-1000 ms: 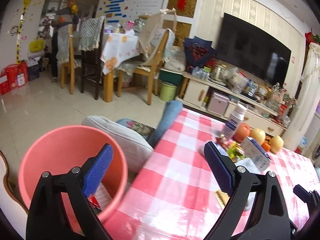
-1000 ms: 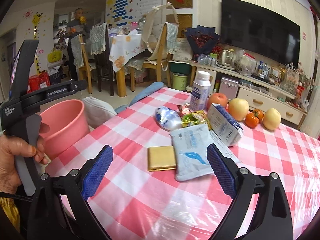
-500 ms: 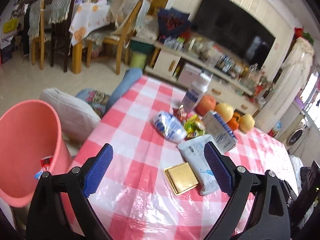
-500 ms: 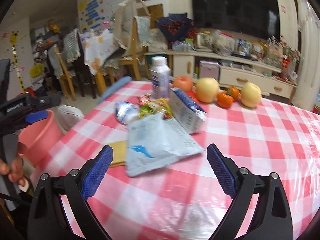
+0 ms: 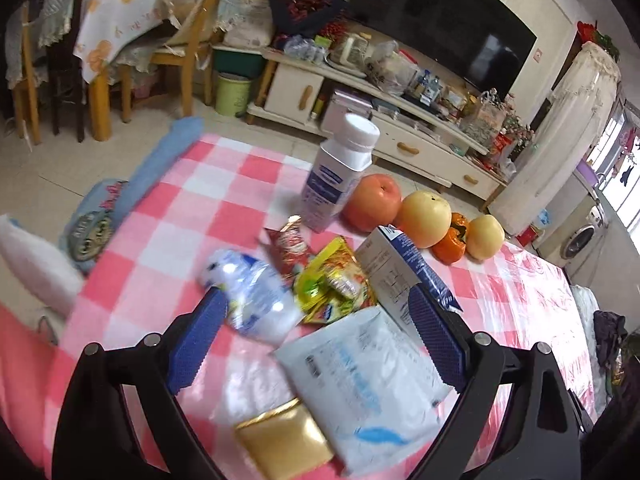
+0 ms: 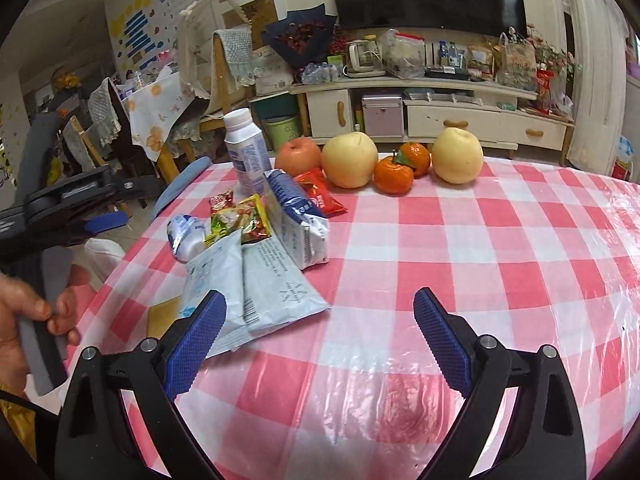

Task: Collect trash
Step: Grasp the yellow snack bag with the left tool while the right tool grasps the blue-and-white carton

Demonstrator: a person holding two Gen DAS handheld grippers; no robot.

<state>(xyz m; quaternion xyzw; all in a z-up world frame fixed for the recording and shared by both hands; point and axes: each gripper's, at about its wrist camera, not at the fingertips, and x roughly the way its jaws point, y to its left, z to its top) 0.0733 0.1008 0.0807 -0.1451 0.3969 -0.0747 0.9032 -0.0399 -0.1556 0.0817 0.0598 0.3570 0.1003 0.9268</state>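
A pile of trash lies on the pink checked table: a crumpled white-blue wrapper, a yellow-green snack wrapper, a red sachet, a large white pouch, a gold packet and a blue-white carton. My left gripper hovers open just above the pouch and wrappers, holding nothing. My right gripper is open and empty over bare cloth, with the white pouch by its left finger. A red packet lies behind the carton.
A white bottle stands behind the pile. An apple, two pears and two oranges sit in a row at the far edge. A hand holds the left gripper at the table's left edge. Chairs and a TV cabinet stand beyond.
My left gripper has swung from above the pink bin to over the trash pile. My right gripper has shifted right, so the pile now lies to its left. Both stay open.
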